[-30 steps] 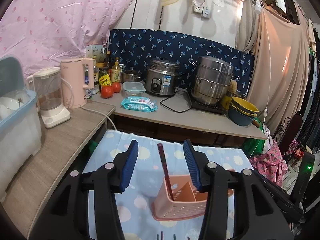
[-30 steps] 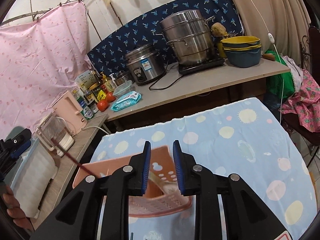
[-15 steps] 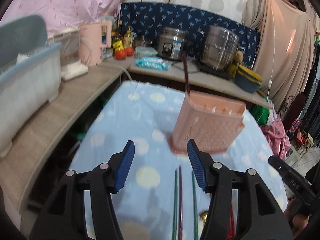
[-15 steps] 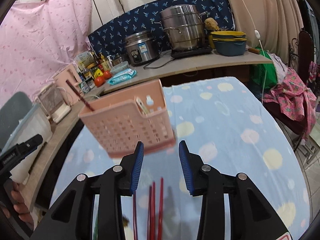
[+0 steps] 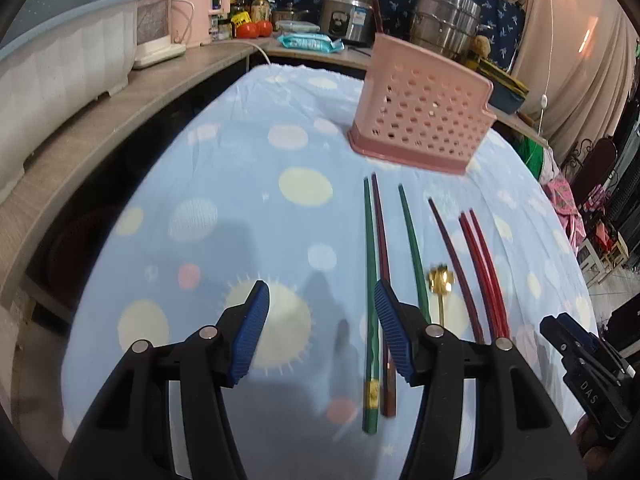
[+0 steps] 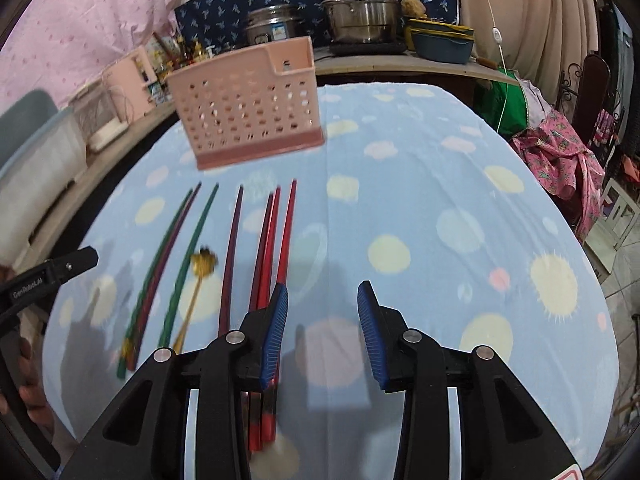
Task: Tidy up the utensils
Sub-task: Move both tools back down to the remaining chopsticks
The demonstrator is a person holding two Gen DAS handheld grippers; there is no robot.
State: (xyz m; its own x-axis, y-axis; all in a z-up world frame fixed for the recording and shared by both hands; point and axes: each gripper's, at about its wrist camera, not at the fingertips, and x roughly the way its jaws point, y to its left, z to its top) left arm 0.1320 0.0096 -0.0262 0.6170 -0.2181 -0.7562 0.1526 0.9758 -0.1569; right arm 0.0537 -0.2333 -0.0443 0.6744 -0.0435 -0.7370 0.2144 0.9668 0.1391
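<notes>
The left gripper [image 5: 320,312] hangs over the spotted blue cloth [image 5: 248,184] with its jaws parted to a middling width and nothing between them. Just at its right-hand finger lie a green chopstick [image 5: 370,280] and a dark maroon one [image 5: 382,256], side by side and touching or nearly so. Further right come a second green chopstick [image 5: 412,248], a small gold spoon [image 5: 440,280], another dark one [image 5: 454,256] and a red pair [image 5: 482,268].

The right gripper [image 6: 322,320] also points down at the cloth, jaws parted but narrower, holding nothing. The red chopsticks [image 6: 276,248] run under its left finger; the rest of the row fans out further to its left.

Ahead of both grippers, past the tips of the chopsticks, stands the pink holder [image 5: 424,116], upright on the cloth, with one dark chopstick [image 5: 374,4] standing in it at the left end.

It looks like the step in hand is reaching for the next pieces: most of the sorting is still to do, since nearly all the utensils lie flat. Neither gripper is lined up yet. The left would need to shift right to straddle the green and maroon sticks, the right to shift left over the red pair, then lower and close on thin rods that may roll or slip
</notes>
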